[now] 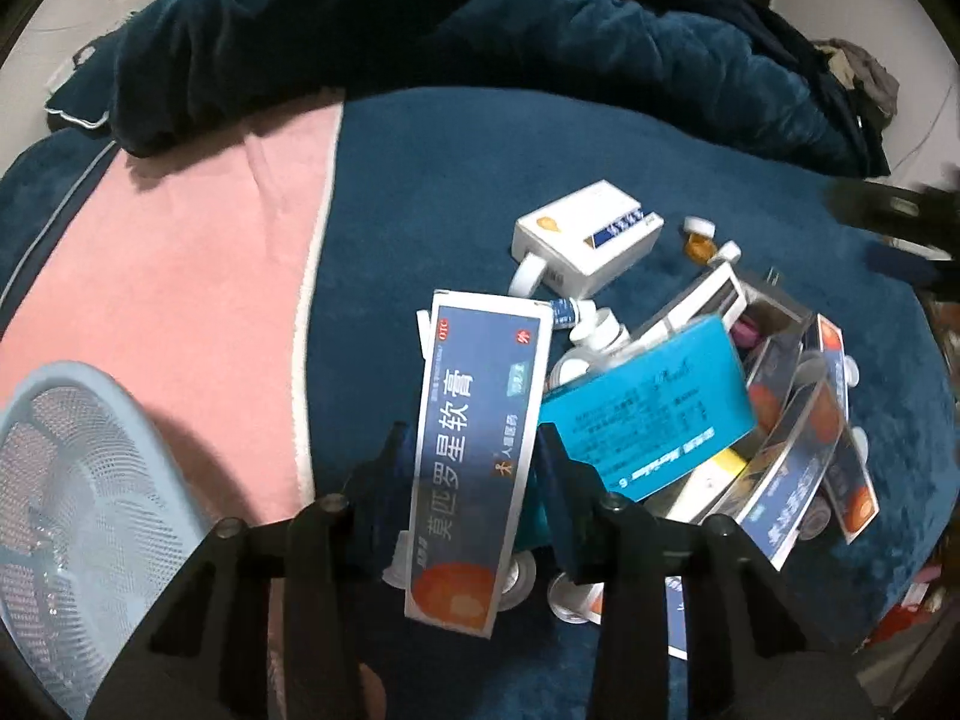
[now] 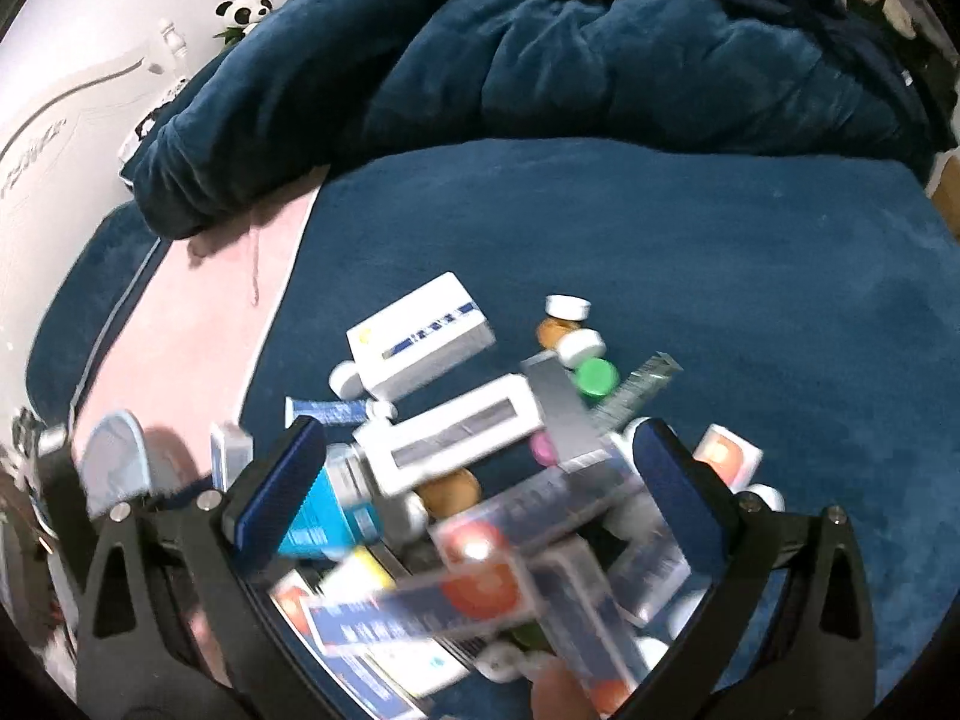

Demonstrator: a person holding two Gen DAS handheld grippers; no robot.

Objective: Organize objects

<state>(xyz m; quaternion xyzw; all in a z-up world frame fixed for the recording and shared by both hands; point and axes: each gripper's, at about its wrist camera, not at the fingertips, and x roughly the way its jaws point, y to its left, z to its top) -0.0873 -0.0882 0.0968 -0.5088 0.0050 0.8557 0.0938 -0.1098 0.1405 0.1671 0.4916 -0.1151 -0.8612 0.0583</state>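
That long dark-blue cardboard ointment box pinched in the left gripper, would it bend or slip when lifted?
The long dark-blue cardboard ointment box looks thin-walled, so a hard squeeze by the left gripper might dent it. It is probably light. Most of its length sticks out beyond the fingers, and its glossy faces may let it swivel or slide.

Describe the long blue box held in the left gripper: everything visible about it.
The long blue box is a slim cardboard carton, dark blue with white edges, large white Chinese lettering, a red OTC mark and an orange patch at its near end. The left gripper is shut on its long sides. It is lifted above the pile of boxes, its far end flap slightly open.
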